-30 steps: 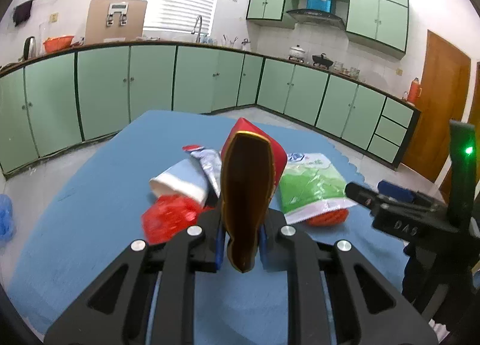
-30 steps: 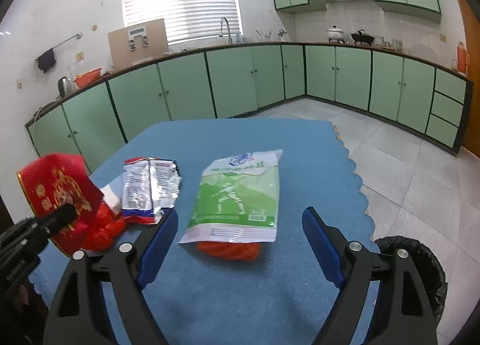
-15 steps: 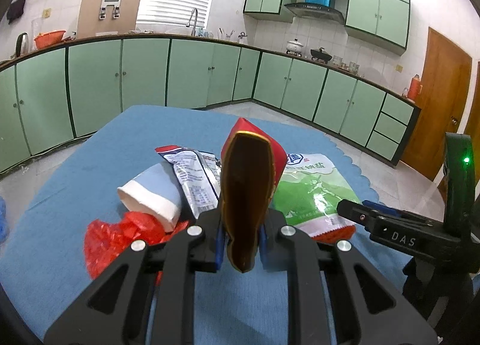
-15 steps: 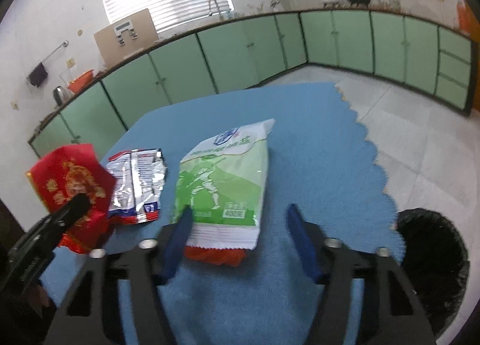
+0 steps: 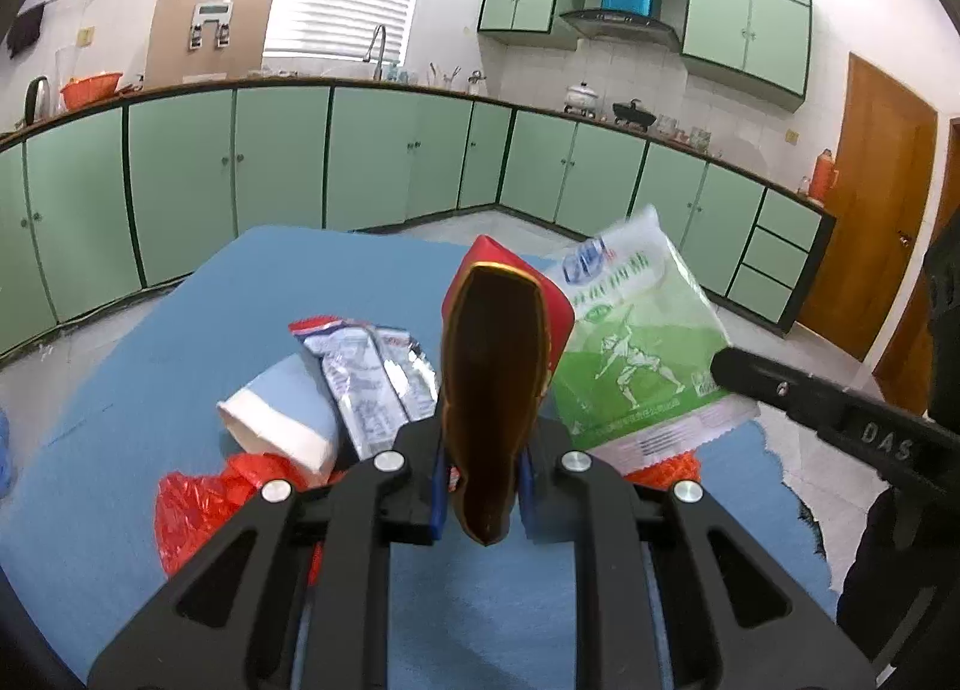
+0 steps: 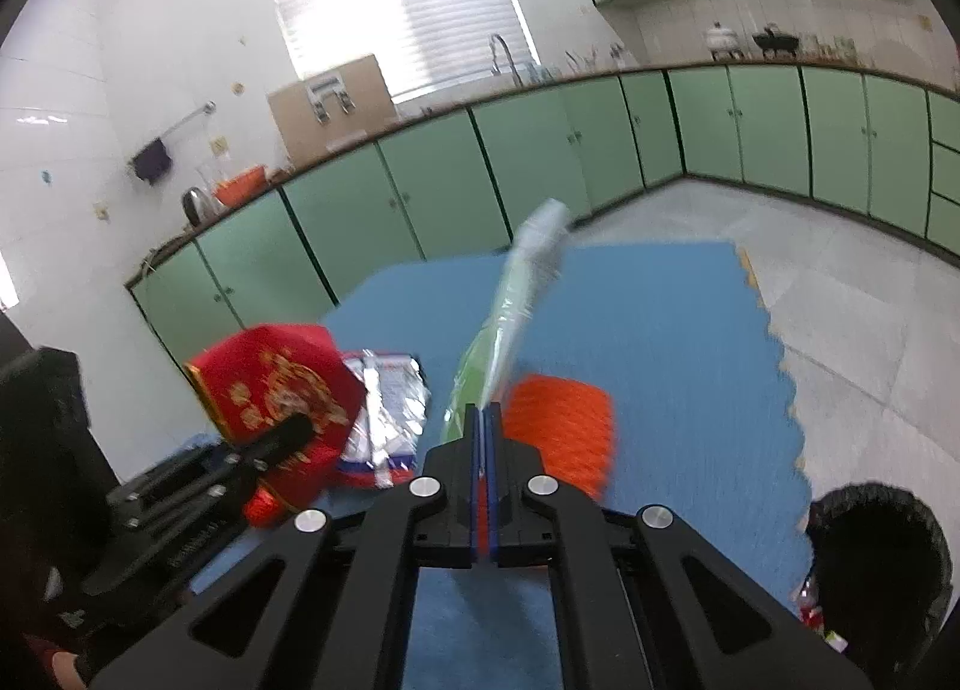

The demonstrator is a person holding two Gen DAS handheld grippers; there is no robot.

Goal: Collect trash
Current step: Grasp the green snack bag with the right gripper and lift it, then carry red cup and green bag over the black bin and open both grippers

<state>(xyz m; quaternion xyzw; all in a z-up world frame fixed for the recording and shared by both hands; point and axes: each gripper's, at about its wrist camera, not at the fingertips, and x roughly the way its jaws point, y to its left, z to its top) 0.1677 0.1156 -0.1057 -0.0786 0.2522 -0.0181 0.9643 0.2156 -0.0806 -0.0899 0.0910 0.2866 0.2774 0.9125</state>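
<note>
the green and white bag (image 5: 636, 354), printed with a figure and crinkled at its sealed hem, is held lifted off the blue table (image 5: 150, 390), pinched by that hem in the right tongs (image 6: 485, 438), which are pressed together on it. a red and gold packet (image 5: 498, 390) is clamped upright in the left tongs (image 5: 480, 480). a silver wrapper (image 5: 372, 378), a paper cup (image 5: 276, 420) on its side and red plastic (image 5: 198, 504) are seen on the table. an orange net (image 6: 558, 432) is exposed beneath the bag. a black bin (image 6: 882, 558) stands off the table's right edge.
</note>
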